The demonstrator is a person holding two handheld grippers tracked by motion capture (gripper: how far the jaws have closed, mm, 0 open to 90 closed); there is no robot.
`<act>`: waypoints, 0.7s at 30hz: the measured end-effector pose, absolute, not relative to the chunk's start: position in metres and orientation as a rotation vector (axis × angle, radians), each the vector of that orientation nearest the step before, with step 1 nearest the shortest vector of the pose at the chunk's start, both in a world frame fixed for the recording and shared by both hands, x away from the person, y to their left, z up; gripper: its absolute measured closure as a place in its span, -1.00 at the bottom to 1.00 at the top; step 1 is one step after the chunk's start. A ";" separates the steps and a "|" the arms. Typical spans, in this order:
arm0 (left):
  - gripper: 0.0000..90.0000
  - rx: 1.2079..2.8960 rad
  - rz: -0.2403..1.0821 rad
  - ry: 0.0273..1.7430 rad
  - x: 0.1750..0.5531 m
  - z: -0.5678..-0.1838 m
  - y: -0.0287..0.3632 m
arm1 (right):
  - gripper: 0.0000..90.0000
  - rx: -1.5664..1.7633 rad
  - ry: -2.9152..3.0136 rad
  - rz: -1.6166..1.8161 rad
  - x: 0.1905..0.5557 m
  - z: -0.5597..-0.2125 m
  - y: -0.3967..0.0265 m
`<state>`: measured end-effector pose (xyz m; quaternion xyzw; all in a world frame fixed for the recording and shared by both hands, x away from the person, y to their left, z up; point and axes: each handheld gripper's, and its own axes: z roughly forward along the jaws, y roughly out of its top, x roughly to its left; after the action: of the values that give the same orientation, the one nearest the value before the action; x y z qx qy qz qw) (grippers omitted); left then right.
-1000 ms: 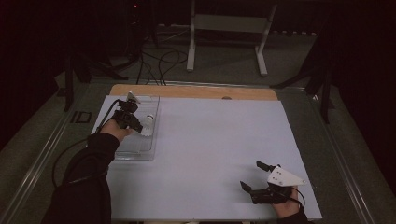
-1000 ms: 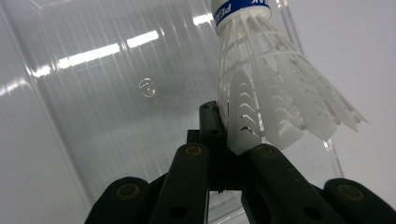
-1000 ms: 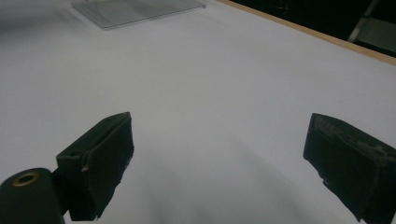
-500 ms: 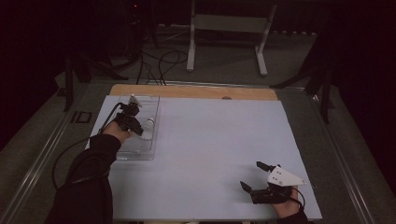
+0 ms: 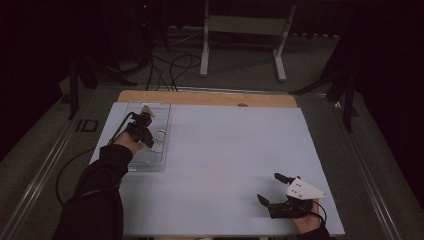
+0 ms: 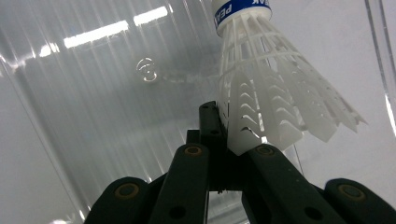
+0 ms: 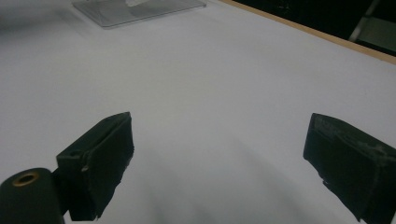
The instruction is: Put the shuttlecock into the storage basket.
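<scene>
Barely shifted, the left gripper (image 5: 150, 141) pinches the shuttlecock (image 6: 275, 93) over the far-left clear tray (image 5: 150, 165), release seemingly next; the right gripper (image 5: 272, 189) rests near-right, jaws spread.

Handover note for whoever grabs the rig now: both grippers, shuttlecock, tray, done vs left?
Left hand-held gripper: shut on the skirt edge of the white plastic shuttlecock, over the clear tray at the table's far left.
Right hand-held gripper: open, nothing between its jaws, low over the white table at the near right.
Done: shuttlecock gripped.
Left: probably lift it out of the tray and set it down; the target spot isn't evident.
</scene>
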<state>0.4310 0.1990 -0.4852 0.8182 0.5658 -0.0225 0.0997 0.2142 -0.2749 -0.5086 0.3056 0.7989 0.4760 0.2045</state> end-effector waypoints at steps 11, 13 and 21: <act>0.95 2.437 -0.065 1.676 0.431 -0.488 0.196 | -0.81 0.849 2.227 1.328 0.214 -0.509 -0.275; 0.83 2.445 -0.056 1.680 0.430 -0.489 0.196 | -0.81 0.850 2.227 1.329 0.214 -0.508 -0.275; 0.49 2.475 -0.046 1.678 0.426 -0.487 0.197 | -0.81 0.851 2.224 1.329 0.214 -0.508 -0.275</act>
<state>0.4260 0.1965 -0.4866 0.8252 0.5596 -0.0152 0.0754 0.2140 -0.2754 -0.5081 0.3053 0.7982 0.4768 0.2059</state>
